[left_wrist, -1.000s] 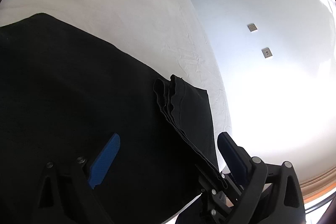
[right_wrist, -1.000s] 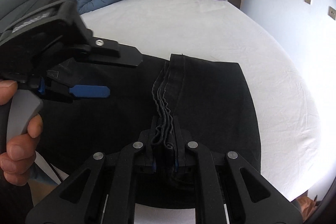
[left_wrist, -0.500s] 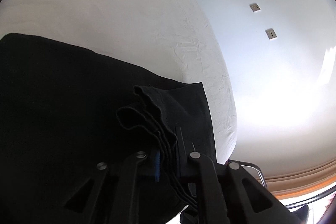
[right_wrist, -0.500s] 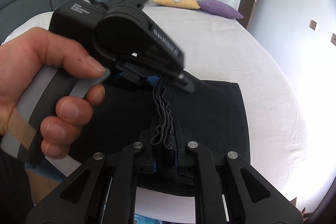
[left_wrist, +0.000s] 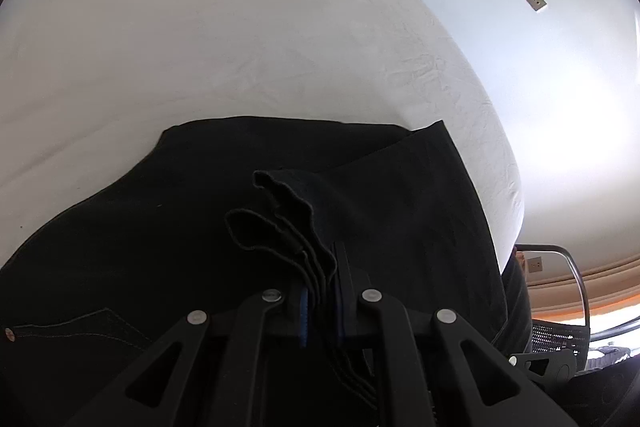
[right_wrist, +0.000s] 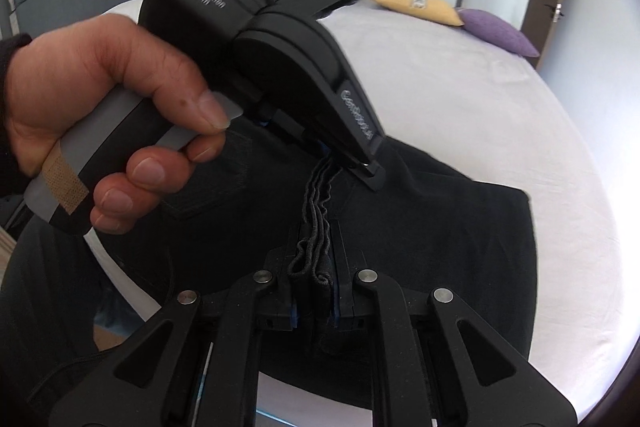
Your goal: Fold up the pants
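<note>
Since a second ago, the left gripper has closed beside the right gripper on the stacked hems of the black fabric pants. Both now pinch that bunch above the white bed sheet's near edge, probably ready to carry the fold over.

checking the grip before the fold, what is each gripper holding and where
Both the left gripper and right gripper are shut on the black pants, pinching the stacked layered edge.

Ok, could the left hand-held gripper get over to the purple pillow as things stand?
Probably not: the left hand-held gripper is shut on the pants hem, and the purple pillow lies far across the bed.
</note>
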Demonstrator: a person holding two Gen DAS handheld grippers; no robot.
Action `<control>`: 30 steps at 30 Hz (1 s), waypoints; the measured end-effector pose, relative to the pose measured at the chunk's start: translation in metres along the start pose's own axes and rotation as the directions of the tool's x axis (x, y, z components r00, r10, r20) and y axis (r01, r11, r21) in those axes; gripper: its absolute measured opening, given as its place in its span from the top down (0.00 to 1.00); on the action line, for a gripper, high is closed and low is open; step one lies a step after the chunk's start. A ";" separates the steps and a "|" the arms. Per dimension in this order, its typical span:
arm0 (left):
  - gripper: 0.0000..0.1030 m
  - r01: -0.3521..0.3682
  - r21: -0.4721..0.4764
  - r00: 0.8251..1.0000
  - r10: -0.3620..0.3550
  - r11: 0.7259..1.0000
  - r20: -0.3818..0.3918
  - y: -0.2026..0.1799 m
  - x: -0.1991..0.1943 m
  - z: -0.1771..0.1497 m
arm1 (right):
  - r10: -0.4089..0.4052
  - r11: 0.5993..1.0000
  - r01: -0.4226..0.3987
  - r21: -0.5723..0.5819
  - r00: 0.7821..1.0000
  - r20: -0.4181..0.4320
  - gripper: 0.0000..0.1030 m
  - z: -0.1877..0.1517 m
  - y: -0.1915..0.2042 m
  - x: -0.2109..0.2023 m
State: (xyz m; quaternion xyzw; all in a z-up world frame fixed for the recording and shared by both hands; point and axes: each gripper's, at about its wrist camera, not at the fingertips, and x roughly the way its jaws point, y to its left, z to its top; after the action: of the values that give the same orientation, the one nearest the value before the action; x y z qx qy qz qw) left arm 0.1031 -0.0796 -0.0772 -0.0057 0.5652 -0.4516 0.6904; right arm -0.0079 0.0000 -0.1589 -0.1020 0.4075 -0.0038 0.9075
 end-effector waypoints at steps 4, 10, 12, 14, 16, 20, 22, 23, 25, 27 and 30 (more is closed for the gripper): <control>0.91 -0.029 -0.007 1.000 0.029 1.000 -0.010 0.017 0.001 -0.005 | 0.030 0.999 -0.031 -0.017 0.999 -0.042 0.90 0.001 0.018 0.012; 0.91 -0.026 -0.039 1.000 0.026 0.999 0.003 0.035 0.002 -0.016 | 0.053 0.997 -0.058 -0.045 0.994 -0.096 0.89 -0.007 0.039 0.023; 0.91 -0.024 -0.044 1.000 0.024 0.999 0.008 0.039 0.003 -0.018 | 0.056 0.997 -0.062 -0.051 0.992 -0.113 0.87 -0.011 0.045 0.026; 0.91 -0.024 -0.042 1.000 0.025 0.999 0.015 0.039 0.004 -0.020 | 0.055 0.997 -0.063 -0.054 0.990 -0.126 0.87 -0.017 0.047 0.029; 0.90 -0.029 -0.037 0.999 0.030 0.999 0.018 0.030 0.005 -0.017 | 0.048 0.996 -0.057 -0.062 0.990 -0.133 0.87 -0.020 0.051 0.030; 0.78 -0.057 -0.015 0.998 0.058 0.998 0.027 0.029 0.006 -0.016 | 0.059 0.996 -0.069 -0.058 0.985 -0.165 0.86 -0.022 0.057 0.029; 0.61 -0.116 -0.008 0.992 0.116 0.993 0.057 0.029 -0.003 -0.017 | 0.116 0.993 -0.120 -0.013 0.977 -0.177 0.83 -0.016 0.026 0.020; 0.50 -0.165 -0.001 0.983 0.165 0.986 0.077 0.028 -0.008 -0.020 | 0.158 0.987 -0.158 0.016 0.970 -0.184 0.78 -0.019 0.021 0.013; 0.47 -0.251 0.012 0.961 0.248 0.968 0.118 0.022 -0.018 -0.025 | 0.277 0.960 -0.262 0.101 0.942 -0.191 0.65 -0.027 0.008 -0.004; 0.47 -0.339 0.023 0.928 0.330 0.940 0.175 0.010 -0.032 -0.029 | 0.398 0.907 -0.368 0.204 0.907 -0.135 0.53 -0.037 -0.014 -0.026; 0.47 -0.407 0.066 0.890 0.380 0.911 0.254 -0.020 -0.043 -0.039 | 0.513 0.805 -0.468 0.364 0.858 -0.032 0.53 -0.048 -0.071 -0.052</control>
State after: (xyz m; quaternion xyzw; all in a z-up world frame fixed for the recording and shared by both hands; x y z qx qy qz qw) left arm 0.0622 -0.0442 -0.0476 0.0961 0.4412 -0.3306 0.8287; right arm -0.0726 -0.0733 -0.1380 0.1673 0.4706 0.1533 0.8527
